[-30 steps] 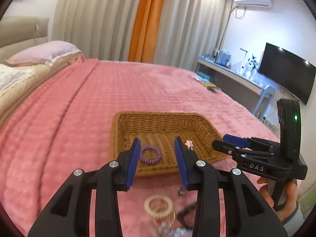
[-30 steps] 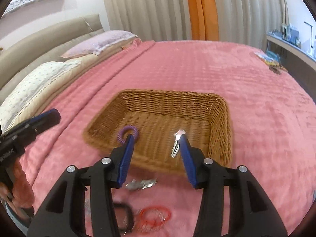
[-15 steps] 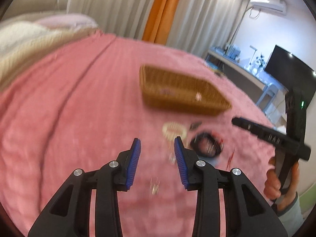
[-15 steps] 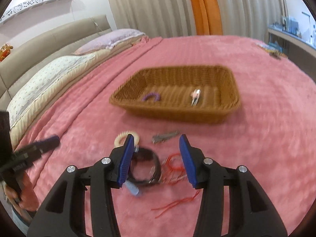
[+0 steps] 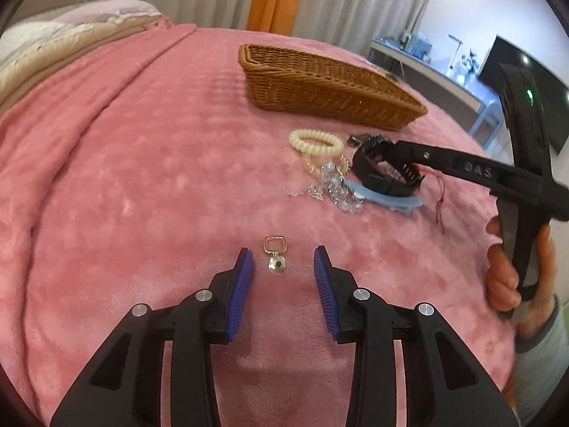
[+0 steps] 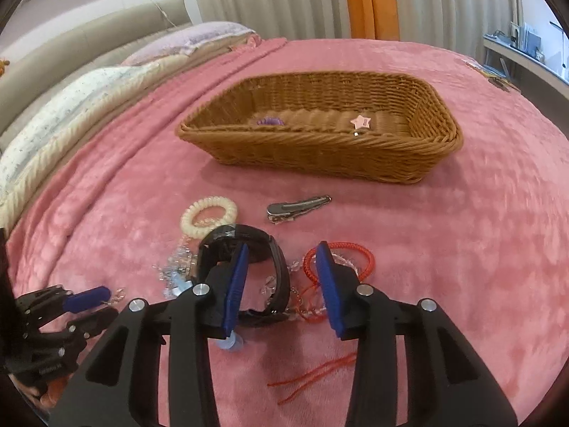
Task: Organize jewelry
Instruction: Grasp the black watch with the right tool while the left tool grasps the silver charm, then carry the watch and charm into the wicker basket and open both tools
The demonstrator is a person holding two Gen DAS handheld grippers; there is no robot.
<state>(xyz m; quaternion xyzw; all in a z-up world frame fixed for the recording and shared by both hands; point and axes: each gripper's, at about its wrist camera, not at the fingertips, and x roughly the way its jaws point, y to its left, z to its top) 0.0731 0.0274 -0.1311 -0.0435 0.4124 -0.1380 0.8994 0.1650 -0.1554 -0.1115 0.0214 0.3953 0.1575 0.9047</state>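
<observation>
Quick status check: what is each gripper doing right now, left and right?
Left gripper: open, holding nothing, small pendant lying between its tips.
Right gripper: jaws closing around the black watch band, not yet gripping it.

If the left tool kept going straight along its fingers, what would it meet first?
Most likely the small gold-ring pendant lying on the pink blanket, just ahead between the left tool fingertips; depth is uncertain.

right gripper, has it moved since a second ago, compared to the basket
Yes. The right gripper has pulled back from over the wicker basket and come down over the black watch; its jaws are closing.
</observation>
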